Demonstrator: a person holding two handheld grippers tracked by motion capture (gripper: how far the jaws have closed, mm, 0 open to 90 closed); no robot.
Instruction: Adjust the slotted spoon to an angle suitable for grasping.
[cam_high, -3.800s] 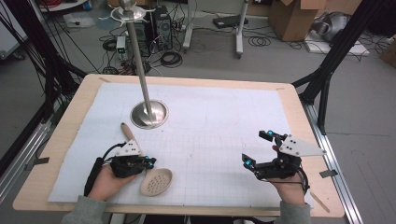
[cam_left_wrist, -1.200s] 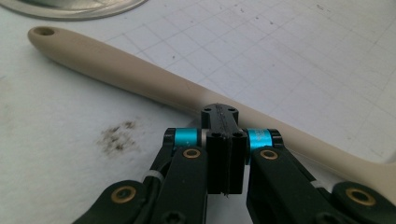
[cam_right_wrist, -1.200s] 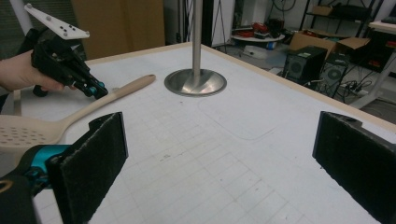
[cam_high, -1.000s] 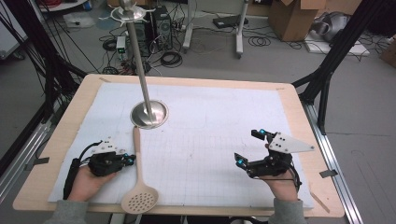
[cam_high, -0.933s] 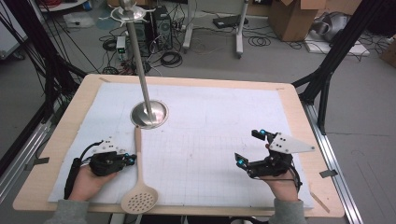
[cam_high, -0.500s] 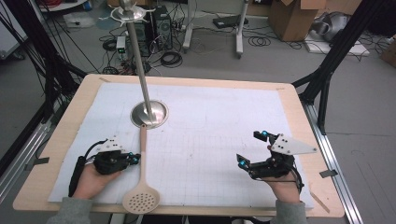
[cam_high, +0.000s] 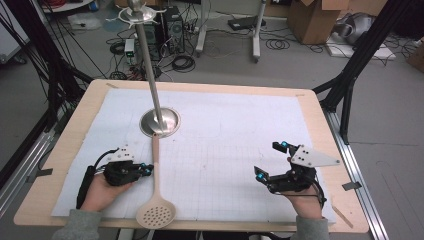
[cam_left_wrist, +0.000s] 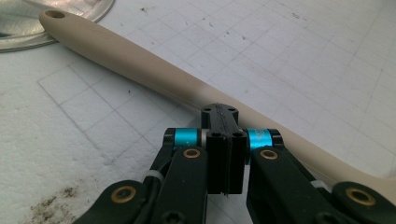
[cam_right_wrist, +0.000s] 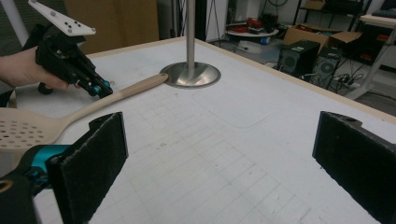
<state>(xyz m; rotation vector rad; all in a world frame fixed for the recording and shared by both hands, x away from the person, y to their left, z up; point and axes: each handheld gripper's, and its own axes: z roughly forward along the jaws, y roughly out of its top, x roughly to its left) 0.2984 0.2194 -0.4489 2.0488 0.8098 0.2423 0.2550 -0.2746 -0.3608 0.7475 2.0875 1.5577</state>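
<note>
A beige slotted spoon lies on the white gridded mat, its perforated head at the near edge and its handle end touching the steel base of the pole stand. My left gripper is shut, with its joined tips against the left side of the handle and nothing between the jaws. In the left gripper view the closed jaws meet the handle. My right gripper stands open and empty at the near right. In the right gripper view its pads frame the spoon and the left gripper.
The steel pole rises from its round base at the table's middle left. The wooden table edge borders the mat. Cables, boxes and black frame legs stand on the floor beyond.
The spoon, earlier under the left gripper, now lies straight; over the last second it slid slightly right, its handle end reaching the stand's base. The left gripper moved right with it. The right gripper stayed.
</note>
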